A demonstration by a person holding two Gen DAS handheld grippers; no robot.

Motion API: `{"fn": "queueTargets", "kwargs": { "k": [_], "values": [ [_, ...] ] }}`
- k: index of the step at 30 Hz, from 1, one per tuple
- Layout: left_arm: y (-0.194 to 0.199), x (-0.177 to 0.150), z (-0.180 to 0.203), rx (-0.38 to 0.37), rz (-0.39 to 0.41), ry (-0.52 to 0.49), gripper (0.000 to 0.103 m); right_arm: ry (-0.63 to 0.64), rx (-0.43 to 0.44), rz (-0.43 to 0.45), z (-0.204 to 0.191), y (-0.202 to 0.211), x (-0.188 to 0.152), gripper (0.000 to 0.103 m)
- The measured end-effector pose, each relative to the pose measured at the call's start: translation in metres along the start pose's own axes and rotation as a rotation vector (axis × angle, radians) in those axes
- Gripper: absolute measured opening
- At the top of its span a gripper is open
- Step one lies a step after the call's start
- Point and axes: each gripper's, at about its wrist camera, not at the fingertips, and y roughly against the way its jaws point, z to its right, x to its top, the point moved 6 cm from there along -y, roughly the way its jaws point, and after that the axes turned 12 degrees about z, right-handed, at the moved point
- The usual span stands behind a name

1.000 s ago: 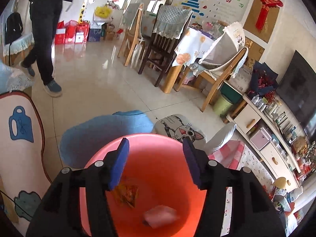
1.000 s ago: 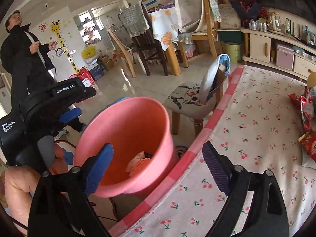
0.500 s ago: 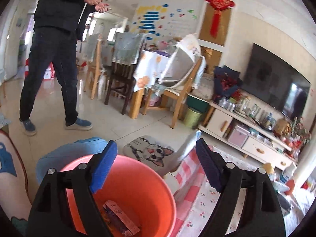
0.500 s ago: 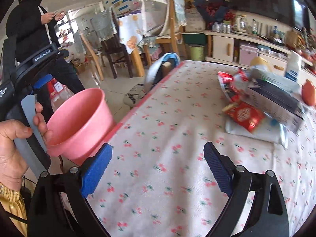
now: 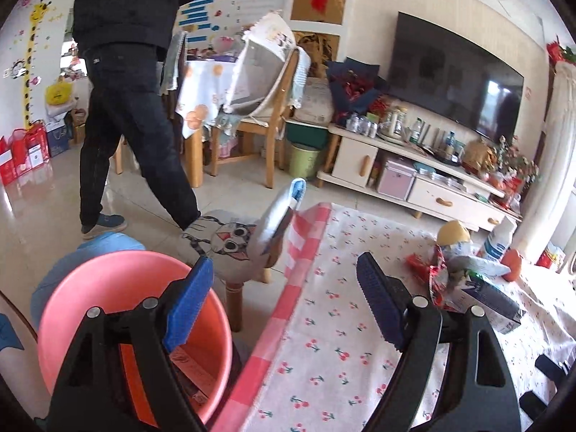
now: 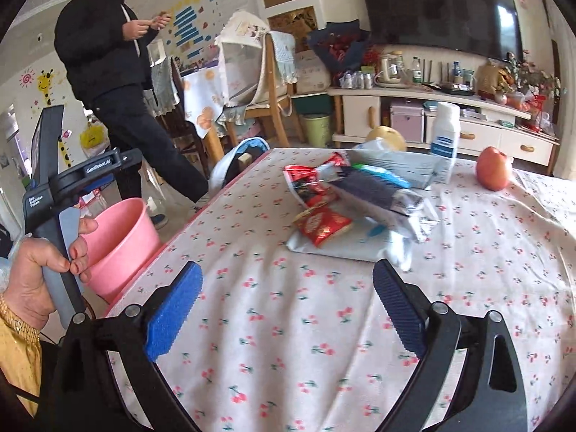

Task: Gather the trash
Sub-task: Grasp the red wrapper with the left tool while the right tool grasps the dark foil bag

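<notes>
A pink bucket (image 5: 108,288) stands on the floor by the table's left edge, with wrappers (image 5: 190,367) in its bottom; it also shows as the pink bucket (image 6: 118,230) in the right wrist view. My left gripper (image 5: 284,259) is open and empty, hanging between the bucket and the table edge. My right gripper (image 6: 288,266) is open and empty over the cherry-print tablecloth (image 6: 324,342). Ahead of it lies a trash pile: a red wrapper (image 6: 322,225), a dark packet (image 6: 374,189) and a white pouch (image 6: 345,248). The same pile (image 5: 450,277) lies far right of the left gripper.
A person in black (image 6: 108,72) walks across the floor behind the bucket. A cat-print stool (image 5: 223,244) stands at the table's far left corner. On the table beyond the pile are a white bottle (image 6: 444,136), an orange-red fruit (image 6: 493,169) and a yellow fruit (image 6: 385,135).
Both grippers swung right, from over the bucket toward the table and the trash pile. The left jaws opened wider. The person in black stepped closer across the floor.
</notes>
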Motion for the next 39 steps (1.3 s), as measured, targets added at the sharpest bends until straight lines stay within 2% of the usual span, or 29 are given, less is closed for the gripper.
{"fn": "queueTargets", "kwargs": {
  "k": [11,17,21,26,30,31,33,39],
  "values": [
    [-0.014,-0.022,0.064,-0.115,-0.052,-0.096,0.082,-0.079,-0.096,0.010,0.076,0.005,0.022,0.095],
    [-0.024,-0.035,0.100,-0.178,-0.087,-0.141,0.082,-0.162,-0.082,-0.013,0.100,-0.011,0.027,0.095],
    [-0.038,-0.044,0.123,-0.236,-0.123,-0.112,0.082,-0.166,-0.044,-0.031,0.097,-0.030,0.028,0.095],
    [-0.066,-0.063,0.158,-0.298,-0.196,-0.094,0.082,-0.120,-0.023,-0.032,0.093,-0.049,0.032,0.095],
    [-0.087,-0.077,0.180,-0.334,-0.245,-0.082,0.076,-0.072,-0.030,-0.051,0.096,-0.068,0.032,0.094],
    [-0.094,-0.080,0.185,-0.339,-0.255,-0.081,0.075,-0.052,-0.031,-0.060,0.096,-0.074,0.031,0.088],
    [-0.106,-0.085,0.190,-0.340,-0.272,-0.076,0.072,-0.008,-0.031,-0.081,0.094,-0.085,0.031,0.083],
    [-0.134,-0.094,0.193,-0.332,-0.307,-0.021,0.058,0.065,0.005,-0.113,0.092,-0.106,0.026,0.083]
  ]
}}
